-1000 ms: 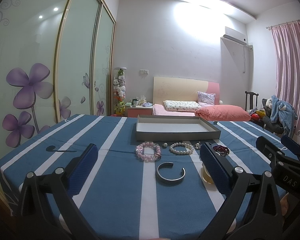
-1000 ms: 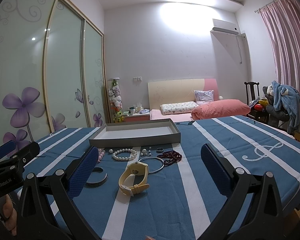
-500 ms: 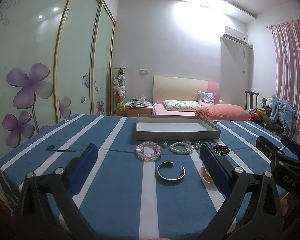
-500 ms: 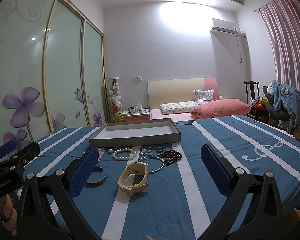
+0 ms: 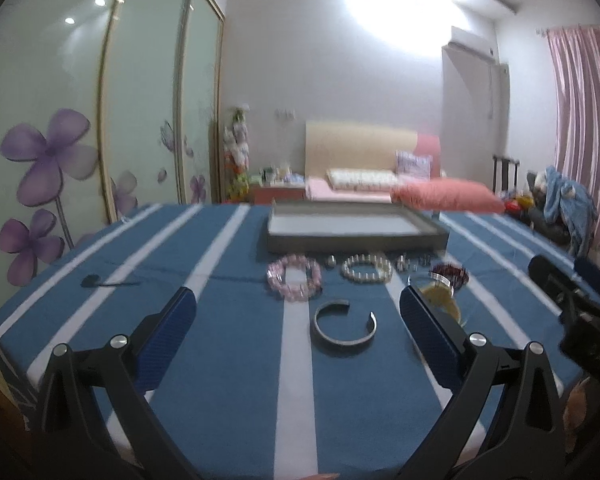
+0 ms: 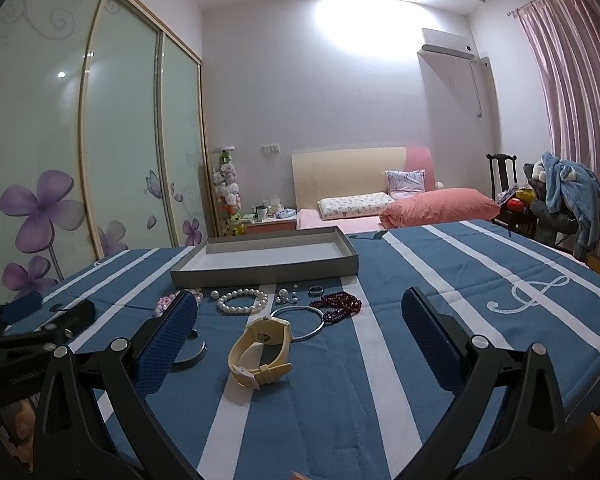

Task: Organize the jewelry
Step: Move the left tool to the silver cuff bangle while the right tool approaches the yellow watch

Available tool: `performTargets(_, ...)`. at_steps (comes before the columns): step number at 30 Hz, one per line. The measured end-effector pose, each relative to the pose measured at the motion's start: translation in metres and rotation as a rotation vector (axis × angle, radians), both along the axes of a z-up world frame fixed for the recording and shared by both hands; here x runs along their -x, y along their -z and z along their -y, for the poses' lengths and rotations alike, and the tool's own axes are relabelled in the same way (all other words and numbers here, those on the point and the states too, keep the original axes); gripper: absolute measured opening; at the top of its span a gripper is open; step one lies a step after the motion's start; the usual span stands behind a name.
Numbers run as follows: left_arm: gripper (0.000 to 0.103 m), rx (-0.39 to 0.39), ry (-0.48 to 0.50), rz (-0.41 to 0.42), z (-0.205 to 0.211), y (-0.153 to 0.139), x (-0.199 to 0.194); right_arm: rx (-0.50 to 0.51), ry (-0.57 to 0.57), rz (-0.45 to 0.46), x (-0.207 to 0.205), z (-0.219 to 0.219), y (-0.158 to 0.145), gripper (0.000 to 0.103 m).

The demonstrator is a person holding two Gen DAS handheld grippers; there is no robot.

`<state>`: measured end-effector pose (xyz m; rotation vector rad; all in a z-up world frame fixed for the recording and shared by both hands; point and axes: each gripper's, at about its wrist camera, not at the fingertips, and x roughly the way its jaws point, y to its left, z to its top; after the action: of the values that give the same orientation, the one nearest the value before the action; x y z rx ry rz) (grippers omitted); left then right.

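Note:
A grey tray [image 5: 356, 236] [image 6: 268, 270] with a white floor stands on the blue striped tablecloth. In front of it lie a pink bead bracelet [image 5: 295, 277], a pearl bracelet [image 5: 366, 268] [image 6: 242, 301], a silver cuff [image 5: 343, 327], dark red beads [image 6: 338, 305], a thin silver bangle [image 6: 300, 322], a ring [image 6: 316, 290] and a cream watch [image 6: 262, 352]. My left gripper [image 5: 296, 316] is open and empty, just short of the cuff. My right gripper [image 6: 298, 332] is open and empty, around the watch's near side.
The table [image 6: 460, 280] edge drops off at left and right. Behind it are a bed with a pink pillow [image 6: 440, 206], a wardrobe with flower doors [image 5: 80, 140], a chair with clothes [image 6: 560, 200] and pink curtains [image 6: 572, 100].
My left gripper has tilted down and moved a little forward toward the jewelry, and its view is blurred. My right gripper has barely moved.

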<state>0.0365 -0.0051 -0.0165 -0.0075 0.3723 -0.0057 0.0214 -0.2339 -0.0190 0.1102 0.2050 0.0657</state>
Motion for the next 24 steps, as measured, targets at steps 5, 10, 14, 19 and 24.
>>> performTargets(5,0.099,-0.069,0.057,-0.149,0.013,0.019,-0.038,-0.010,0.009,-0.035,-0.008,0.004,0.005,0.101)
performTargets(10,0.099,-0.103,0.114,-0.255,0.024,0.034,-0.069,-0.023,0.025,-0.063,-0.014,0.010,0.008,0.101)
performTargets(14,0.099,-0.132,0.127,-0.331,0.029,0.044,-0.089,-0.031,0.031,-0.082,-0.018,0.012,0.010,0.101)
performTargets(19,0.096,-0.140,0.140,-0.420,0.033,0.056,-0.111,-0.036,0.034,-0.098,-0.021,0.011,0.012,0.101)
performTargets(24,0.083,-0.118,0.146,-0.486,0.030,0.062,-0.123,-0.041,0.034,-0.111,-0.023,0.011,0.012,0.101)
